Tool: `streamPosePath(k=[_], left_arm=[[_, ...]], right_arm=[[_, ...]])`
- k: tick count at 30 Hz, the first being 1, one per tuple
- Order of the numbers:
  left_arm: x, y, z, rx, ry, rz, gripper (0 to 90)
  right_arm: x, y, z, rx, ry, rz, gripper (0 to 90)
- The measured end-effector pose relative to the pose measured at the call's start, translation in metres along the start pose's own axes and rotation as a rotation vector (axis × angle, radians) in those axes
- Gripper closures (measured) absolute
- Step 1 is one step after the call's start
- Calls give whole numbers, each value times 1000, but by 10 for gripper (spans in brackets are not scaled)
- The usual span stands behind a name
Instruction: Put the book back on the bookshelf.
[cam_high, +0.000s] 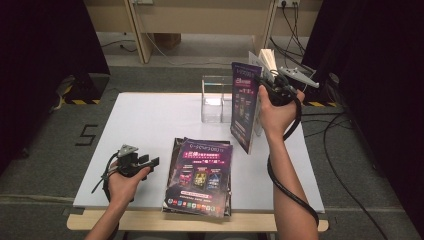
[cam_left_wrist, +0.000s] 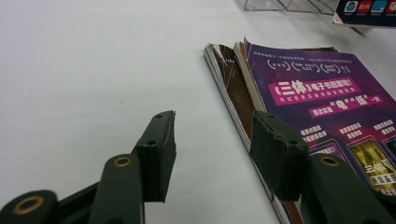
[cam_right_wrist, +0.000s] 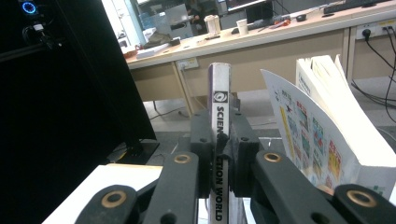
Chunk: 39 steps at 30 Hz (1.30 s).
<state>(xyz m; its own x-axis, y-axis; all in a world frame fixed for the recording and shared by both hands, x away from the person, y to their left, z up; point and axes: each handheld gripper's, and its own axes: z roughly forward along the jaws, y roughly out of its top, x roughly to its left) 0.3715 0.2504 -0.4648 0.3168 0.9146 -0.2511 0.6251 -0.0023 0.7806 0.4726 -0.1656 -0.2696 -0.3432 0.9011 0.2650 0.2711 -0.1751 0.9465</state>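
While our right gripper (cam_high: 267, 90) clamps a magazine (cam_high: 245, 107), the left gripper (cam_high: 150, 162) rests open. Our white table (cam_high: 145, 125) sits on grey floor (cam_high: 45, 150).

The worktop (cam_high: 150, 120) is a white rectangular board laid on a wooden base whose edge shows along the near side. A stack of magazines (cam_high: 200, 176) with a purple cover lies flat at the near edge, just right of centre. A clear holder (cam_high: 216, 99) stands at the far edge, and the left tool (cam_high: 145, 164) rests on the board left of the stack.
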Motion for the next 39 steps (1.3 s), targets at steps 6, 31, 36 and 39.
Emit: streamPosePath(k=[6, 31, 36, 39], left_arm=[[0, 0, 0, 1, -1, 0, 496], [1, 0, 0, 7, 2, 1, 494], [2, -1, 1, 10, 5, 2, 494], [2, -1, 1, 8, 4, 2, 494]], right_arm=[[1, 1, 3, -3, 2, 4, 832], [2, 5, 16, -12, -13, -11, 831], [1, 5, 19, -9, -20, -17, 831], [1, 5, 20, -10, -20, -10, 831]])
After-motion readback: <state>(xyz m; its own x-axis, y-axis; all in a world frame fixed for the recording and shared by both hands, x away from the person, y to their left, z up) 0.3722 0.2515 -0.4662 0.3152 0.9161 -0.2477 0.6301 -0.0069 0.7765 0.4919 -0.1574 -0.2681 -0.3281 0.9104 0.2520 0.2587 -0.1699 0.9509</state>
